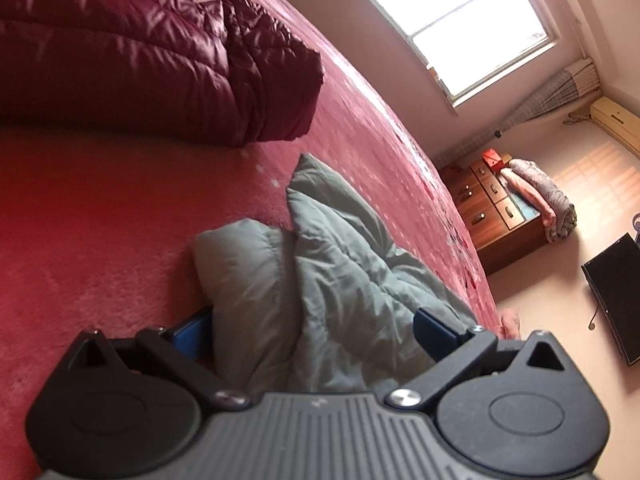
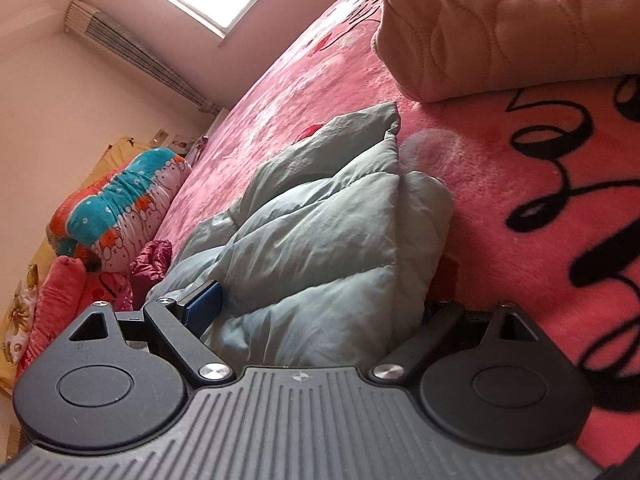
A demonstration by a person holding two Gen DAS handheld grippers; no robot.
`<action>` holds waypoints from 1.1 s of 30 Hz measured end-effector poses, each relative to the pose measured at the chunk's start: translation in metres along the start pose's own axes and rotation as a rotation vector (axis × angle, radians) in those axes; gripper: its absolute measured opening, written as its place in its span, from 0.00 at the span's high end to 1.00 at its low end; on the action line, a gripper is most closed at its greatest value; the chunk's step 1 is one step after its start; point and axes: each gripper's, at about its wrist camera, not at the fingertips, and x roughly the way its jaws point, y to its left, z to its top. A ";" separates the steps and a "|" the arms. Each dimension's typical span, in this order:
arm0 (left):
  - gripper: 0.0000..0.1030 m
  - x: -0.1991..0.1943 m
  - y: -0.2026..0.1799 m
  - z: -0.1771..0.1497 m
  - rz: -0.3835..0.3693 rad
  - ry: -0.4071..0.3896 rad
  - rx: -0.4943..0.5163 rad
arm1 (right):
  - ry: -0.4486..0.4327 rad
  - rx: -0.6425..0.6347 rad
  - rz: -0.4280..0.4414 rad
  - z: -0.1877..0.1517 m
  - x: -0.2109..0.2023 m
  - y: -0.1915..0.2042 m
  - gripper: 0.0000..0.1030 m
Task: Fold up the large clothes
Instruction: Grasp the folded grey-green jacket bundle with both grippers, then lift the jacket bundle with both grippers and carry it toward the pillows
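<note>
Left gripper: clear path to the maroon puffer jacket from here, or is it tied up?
Probably not yet. The left gripper has the grey padded garment bunched between its wide-set fingers. The maroon puffer jacket lies farther along the bed, with bare blanket between.

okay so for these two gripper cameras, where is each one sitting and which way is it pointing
Left wrist: on the left gripper, low over the pink bedspread, looking along its fingers across the grey padded garment toward the window; only gripper parts show.
Right wrist: on the right gripper, low over the bedspread, facing the garment and a peach quilt; only gripper parts show.
Shared: garment, bedspread, window.
</note>
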 end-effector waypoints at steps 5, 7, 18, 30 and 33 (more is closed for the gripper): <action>0.02 0.007 -0.001 0.004 -0.017 0.038 -0.012 | 0.000 0.013 0.010 0.002 0.004 0.001 0.00; 0.02 0.008 -0.003 0.004 -0.030 0.048 -0.021 | -0.003 0.020 0.007 0.001 0.005 0.003 0.00; 0.50 0.016 -0.009 -0.002 -0.045 0.102 0.018 | -0.001 0.019 -0.061 -0.007 0.004 0.024 0.28; 0.76 -0.002 -0.007 0.006 -0.123 0.068 0.029 | -0.085 -0.320 -0.336 -0.027 -0.007 0.112 0.66; 0.78 -0.010 -0.004 0.009 -0.138 0.044 0.016 | -0.112 -0.375 -0.363 -0.030 -0.009 0.132 0.68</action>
